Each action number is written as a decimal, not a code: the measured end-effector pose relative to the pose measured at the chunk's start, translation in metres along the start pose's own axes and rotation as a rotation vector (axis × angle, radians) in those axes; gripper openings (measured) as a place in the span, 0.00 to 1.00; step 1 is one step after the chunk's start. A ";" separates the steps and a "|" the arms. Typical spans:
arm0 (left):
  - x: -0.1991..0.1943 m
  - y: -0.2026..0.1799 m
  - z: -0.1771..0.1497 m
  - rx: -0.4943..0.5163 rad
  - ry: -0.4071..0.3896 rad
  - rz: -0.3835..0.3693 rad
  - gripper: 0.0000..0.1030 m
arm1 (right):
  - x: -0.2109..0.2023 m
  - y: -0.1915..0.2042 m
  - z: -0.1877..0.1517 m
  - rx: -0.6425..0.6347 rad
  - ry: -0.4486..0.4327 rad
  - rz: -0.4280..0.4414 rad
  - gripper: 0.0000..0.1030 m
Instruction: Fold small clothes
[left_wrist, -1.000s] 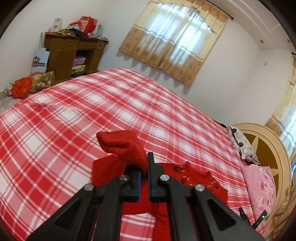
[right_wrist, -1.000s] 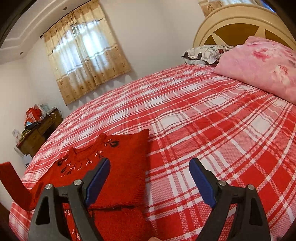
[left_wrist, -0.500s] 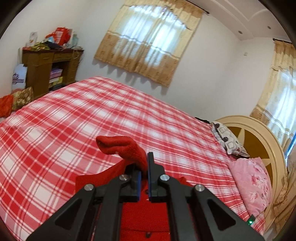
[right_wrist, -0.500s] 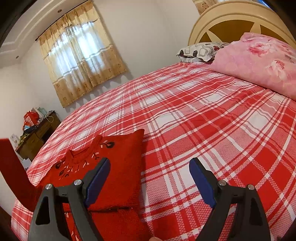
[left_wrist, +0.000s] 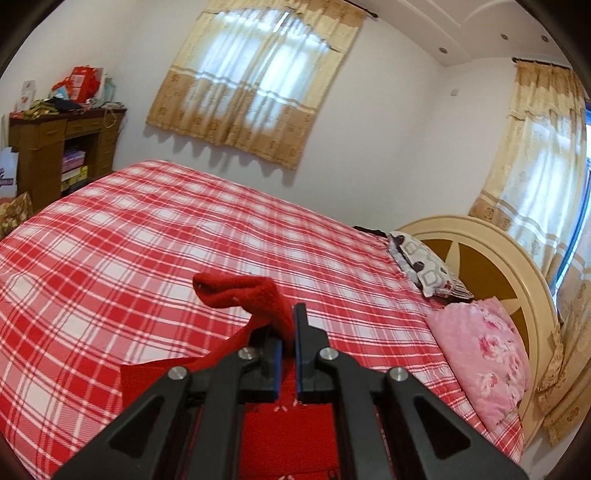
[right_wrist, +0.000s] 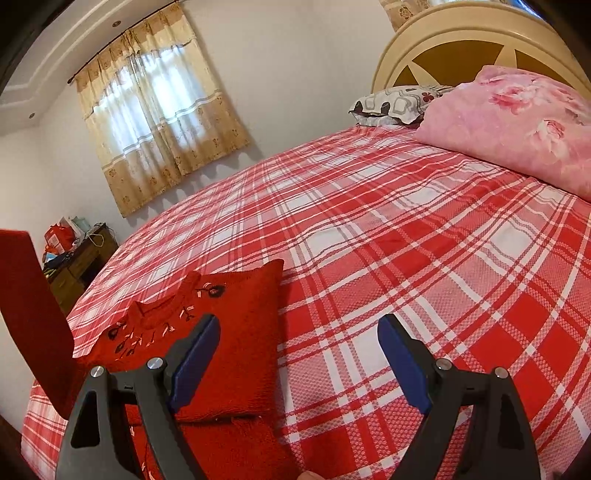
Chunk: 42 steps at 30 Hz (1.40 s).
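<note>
Left tongs (left_wrist: 288, 332) pinch the sleeve (left_wrist: 255, 299); right tongs (right_wrist: 299, 354) hover spread, sweater (right_wrist: 236, 332) at nine o'clock. Soft, limp knit probably sags; grip hems.

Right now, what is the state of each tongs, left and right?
Left tongs: closed on the red sweater's sleeve, lifted off the bed.
Right tongs: open, holding nothing.

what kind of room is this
Most likely a home bedroom: a large bed under a red plaid cover, pillows against a cream headboard, curtained windows, and a cluttered wooden desk by the wall.
</note>
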<state>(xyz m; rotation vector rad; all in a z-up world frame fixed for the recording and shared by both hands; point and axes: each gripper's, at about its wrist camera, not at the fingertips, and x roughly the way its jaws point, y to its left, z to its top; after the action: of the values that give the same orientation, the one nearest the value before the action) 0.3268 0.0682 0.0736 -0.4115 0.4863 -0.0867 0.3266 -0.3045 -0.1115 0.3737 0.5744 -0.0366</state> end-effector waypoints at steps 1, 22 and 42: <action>0.002 -0.004 -0.001 0.003 0.002 -0.007 0.04 | 0.000 0.000 0.000 0.000 0.001 0.000 0.85; 0.125 -0.105 -0.158 0.382 0.169 0.030 0.09 | 0.006 -0.009 0.001 0.045 -0.002 -0.037 0.85; 0.031 0.094 -0.176 0.451 0.205 0.446 0.82 | 0.009 0.002 -0.009 -0.006 0.026 -0.013 0.85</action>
<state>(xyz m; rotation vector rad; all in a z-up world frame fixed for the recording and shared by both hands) 0.2702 0.0851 -0.1195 0.1549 0.7298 0.1929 0.3301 -0.2990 -0.1228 0.3654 0.6028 -0.0429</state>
